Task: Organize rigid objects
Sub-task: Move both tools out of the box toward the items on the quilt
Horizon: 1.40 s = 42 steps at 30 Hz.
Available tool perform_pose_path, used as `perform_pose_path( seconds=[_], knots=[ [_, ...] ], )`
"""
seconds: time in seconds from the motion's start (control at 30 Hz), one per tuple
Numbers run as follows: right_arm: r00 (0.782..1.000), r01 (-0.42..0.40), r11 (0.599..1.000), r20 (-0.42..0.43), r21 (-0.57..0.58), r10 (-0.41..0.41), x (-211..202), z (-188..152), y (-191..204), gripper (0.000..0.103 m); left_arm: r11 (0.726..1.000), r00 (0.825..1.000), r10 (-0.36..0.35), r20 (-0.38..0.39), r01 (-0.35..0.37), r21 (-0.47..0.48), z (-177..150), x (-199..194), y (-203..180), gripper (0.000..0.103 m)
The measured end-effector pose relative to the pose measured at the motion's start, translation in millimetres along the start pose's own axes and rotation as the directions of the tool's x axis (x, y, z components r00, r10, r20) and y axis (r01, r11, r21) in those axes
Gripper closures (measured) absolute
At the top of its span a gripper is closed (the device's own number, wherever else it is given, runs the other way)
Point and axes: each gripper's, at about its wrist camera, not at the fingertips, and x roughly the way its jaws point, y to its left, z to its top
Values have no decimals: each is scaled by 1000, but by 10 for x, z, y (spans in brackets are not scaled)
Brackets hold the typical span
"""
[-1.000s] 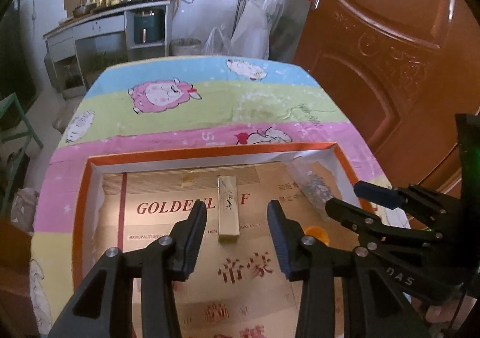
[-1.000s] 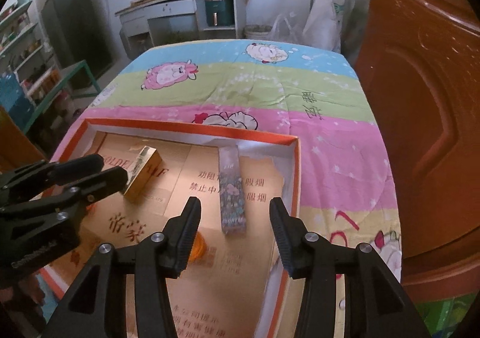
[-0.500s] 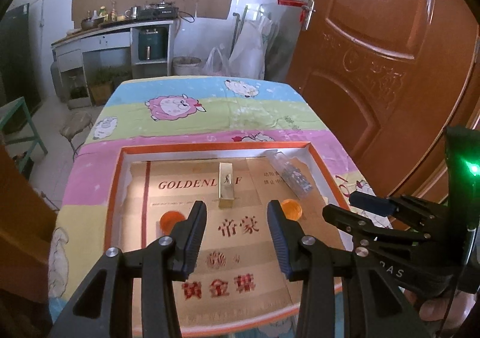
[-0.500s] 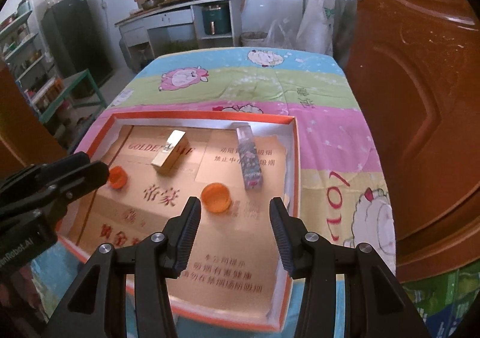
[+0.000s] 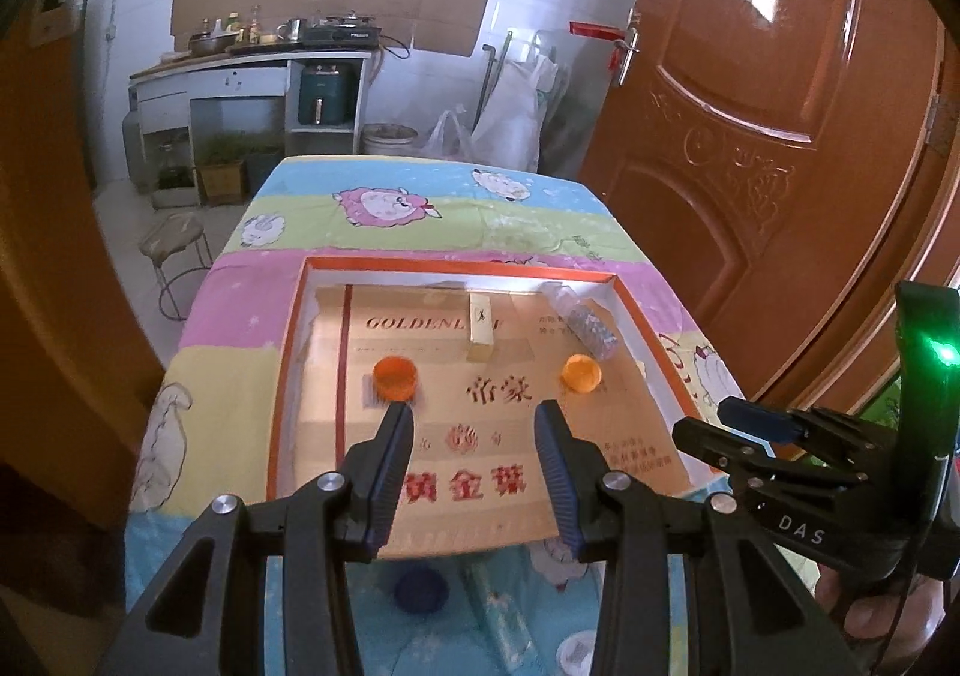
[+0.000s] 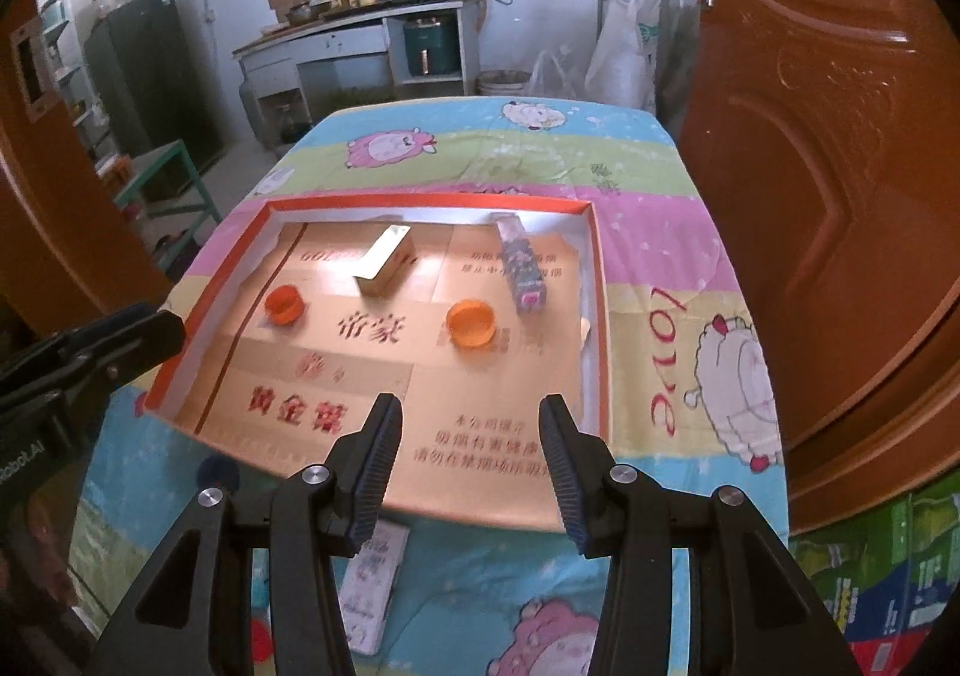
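Both grippers, left (image 5: 474, 430) and right (image 6: 471, 427), hovering half-open and empty over the near edge of the shallow orange-rimmed cardboard tray (image 6: 594, 280). Inside: gold rectangular box (image 6: 384, 259) and patterned slim box (image 6: 521, 271) toward the far edge, two orange round caps (image 6: 471, 321) mid-tray. Best approached squarely, jaws straddling the narrow sides.

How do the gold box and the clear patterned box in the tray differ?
The gold box is opaque and plain; the clear patterned box is see-through with speckled contents. The gold box sits mid-tray, the patterned one near the tray's right wall. Both are long, narrow and lie flat toward the far side.
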Motion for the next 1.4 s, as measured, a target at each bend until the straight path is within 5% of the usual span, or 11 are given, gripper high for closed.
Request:
perform_pose_path(
  seconds=[1.1,1.4],
  knots=[
    [1000,-12,1000,-25,-4,12,-254,-646,302,54,1000,1000,3,-16,-4,-18,-876,-453,249,61],
    [998,-19,1000,-52,-16,18,-190,-797,382,54,995,1000,3,-28,0,104,-1203,-469,204,61]
  ],
)
